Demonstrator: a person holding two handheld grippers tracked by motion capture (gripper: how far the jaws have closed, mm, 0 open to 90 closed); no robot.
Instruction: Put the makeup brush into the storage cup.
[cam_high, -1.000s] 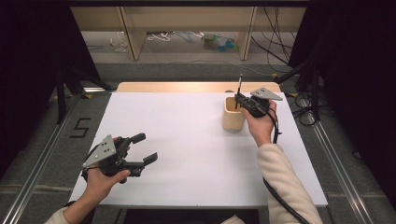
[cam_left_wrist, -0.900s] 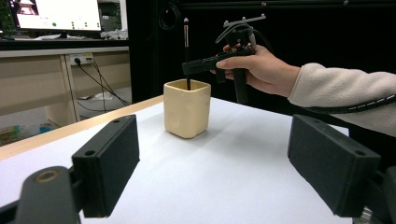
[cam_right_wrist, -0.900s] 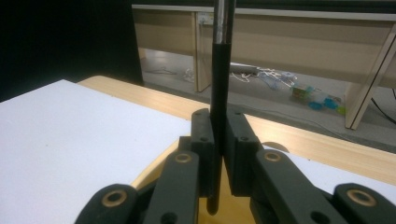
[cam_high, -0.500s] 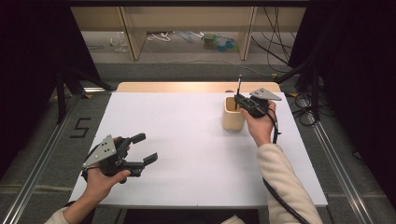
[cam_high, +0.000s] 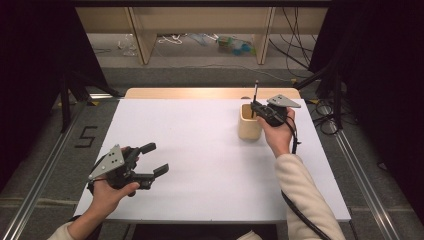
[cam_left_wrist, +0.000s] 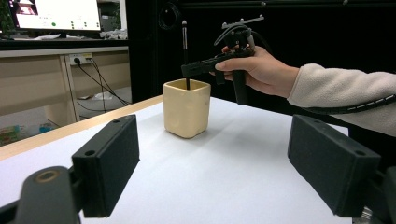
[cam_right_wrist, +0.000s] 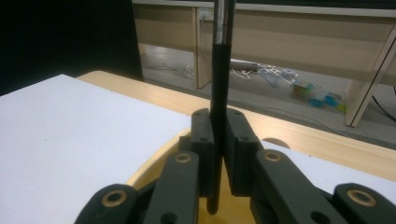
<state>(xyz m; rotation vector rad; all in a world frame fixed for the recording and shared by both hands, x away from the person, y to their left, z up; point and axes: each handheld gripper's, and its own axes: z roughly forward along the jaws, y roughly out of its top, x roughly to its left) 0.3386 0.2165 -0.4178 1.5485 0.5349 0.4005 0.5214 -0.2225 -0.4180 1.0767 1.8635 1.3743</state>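
On the white tabletop (cam_high: 200, 165) our right gripper (cam_high: 258, 109) is clamped on a slim dark pen (cam_right_wrist: 219, 79), held upright with its long axis vertical. Its lower tip hangs directly below the closed pads, inside the mouth of the cream cup (cam_high: 249, 122). Our left gripper (cam_high: 155, 159) rests well apart, spread wide and empty, so the right hand is nearer.

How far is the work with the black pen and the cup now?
Done: the right tongs are shut on the pen, upright, its lower end inside the cup's mouth. In hand: holding it there. Left: letting go. The left tongs wait open near the table's front edge.
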